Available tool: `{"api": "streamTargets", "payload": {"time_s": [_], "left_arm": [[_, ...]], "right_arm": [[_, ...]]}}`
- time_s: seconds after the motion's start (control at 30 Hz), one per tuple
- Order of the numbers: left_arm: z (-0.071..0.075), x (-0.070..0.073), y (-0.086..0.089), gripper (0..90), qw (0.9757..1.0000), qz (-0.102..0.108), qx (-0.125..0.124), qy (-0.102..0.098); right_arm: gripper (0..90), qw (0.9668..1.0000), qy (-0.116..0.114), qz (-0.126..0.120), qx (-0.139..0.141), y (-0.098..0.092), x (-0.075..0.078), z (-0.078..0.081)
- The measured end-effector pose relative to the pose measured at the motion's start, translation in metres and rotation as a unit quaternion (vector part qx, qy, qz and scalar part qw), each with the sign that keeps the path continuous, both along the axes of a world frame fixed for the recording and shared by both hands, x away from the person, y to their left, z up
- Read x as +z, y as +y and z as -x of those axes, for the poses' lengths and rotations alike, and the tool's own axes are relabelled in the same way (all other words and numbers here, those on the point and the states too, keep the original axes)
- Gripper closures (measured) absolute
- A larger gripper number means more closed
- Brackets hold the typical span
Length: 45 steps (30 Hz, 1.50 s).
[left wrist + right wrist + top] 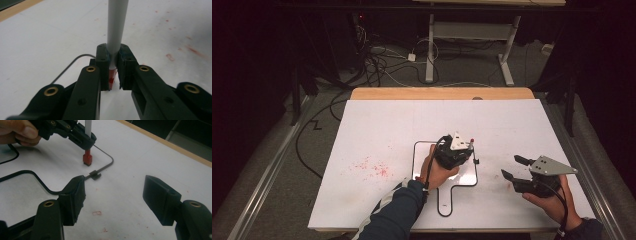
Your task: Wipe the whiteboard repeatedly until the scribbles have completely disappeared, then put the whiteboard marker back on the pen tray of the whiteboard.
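A white marker (116,27) with a red tip is held upright, clamped between the closed jaws of the left gripper (454,150). In the right gripper view the marker (87,126) is seen rising out of those jaws, with its red tip (87,158) pointing down at the white sheet (377,135), touching it or just above it. A black outline (445,175) shaped like a paddle is drawn or laid on the sheet; the tip is placed just inside its upper right corner, and a small black clip (95,174) on the line is found just beside it, toward five o'clock from the tip in the right gripper view.

The right gripper (515,167) is held with its jaws spread and nothing between them, well apart from the marker, at about four o'clock from it in the high view. The left hand (437,170) is therefore the nearer one by far. Faint red specks (372,167) are scattered at nine o'clock from the outline.

The coming move is judged to depend on the marker's long axis being kept vertical, so that the tip can be guided along the line.
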<state>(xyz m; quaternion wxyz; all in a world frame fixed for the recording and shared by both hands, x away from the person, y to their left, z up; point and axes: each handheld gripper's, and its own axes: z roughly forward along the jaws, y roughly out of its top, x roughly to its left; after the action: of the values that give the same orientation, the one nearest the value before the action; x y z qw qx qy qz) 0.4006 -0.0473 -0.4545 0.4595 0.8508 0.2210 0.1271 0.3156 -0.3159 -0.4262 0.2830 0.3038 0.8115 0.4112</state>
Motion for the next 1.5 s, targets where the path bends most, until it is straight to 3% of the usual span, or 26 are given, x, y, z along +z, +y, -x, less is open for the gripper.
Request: {"api": "streamTargets", "payload": {"time_s": [0.17,0.4,0.67,0.77,1.0,1.2,1.33,1.43,1.5], "left_arm": [[0.005,0.001,0.004,78.6,0.9999,0.004,-0.006,0.012],[0.009,0.007,0.024,78.6,0.9998,0.019,0.001,0.011],[0.014,0.011,0.040,78.6,0.9999,0.013,-0.004,0.005],[0.013,0.009,0.045,78.5,0.9998,0.016,-0.002,0.013],[0.019,0.013,0.048,78.5,0.9996,0.018,-0.018,0.011],[0.026,0.018,0.046,78.5,0.9990,0.027,-0.032,0.014],[0.028,0.023,0.048,78.5,0.9982,0.045,-0.036,0.018],[0.031,0.023,0.047,78.5,0.9981,0.042,-0.039,0.021],[0.033,0.021,0.042,78.5,0.9979,0.035,-0.048,0.025]], "right_arm": [[35.8,1.0000,-0.003,-0.001,-0.003,-0.002,0.001,0.001],[35.8,1.0000,0.000,-0.003,-0.005,0.001,0.001,-0.002],[35.8,0.9999,0.007,-0.007,-0.007,0.002,-0.001,-0.004],[35.8,0.9999,0.005,-0.008,-0.003,0.003,0.000,-0.003],[35.8,0.9998,0.007,-0.018,0.006,0.007,0.000,-0.004],[36.7,0.9988,0.009,-0.041,0.024,0.014,0.006,-0.005],[38.4,0.9981,0.011,-0.038,0.046,0.025,0.006,-0.006],[39.8,0.9973,0.013,-0.037,0.062,0.033,0.006,-0.006],[40.8,0.9945,0.020,-0.065,0.079,0.037,0.012,-0.006]]}}
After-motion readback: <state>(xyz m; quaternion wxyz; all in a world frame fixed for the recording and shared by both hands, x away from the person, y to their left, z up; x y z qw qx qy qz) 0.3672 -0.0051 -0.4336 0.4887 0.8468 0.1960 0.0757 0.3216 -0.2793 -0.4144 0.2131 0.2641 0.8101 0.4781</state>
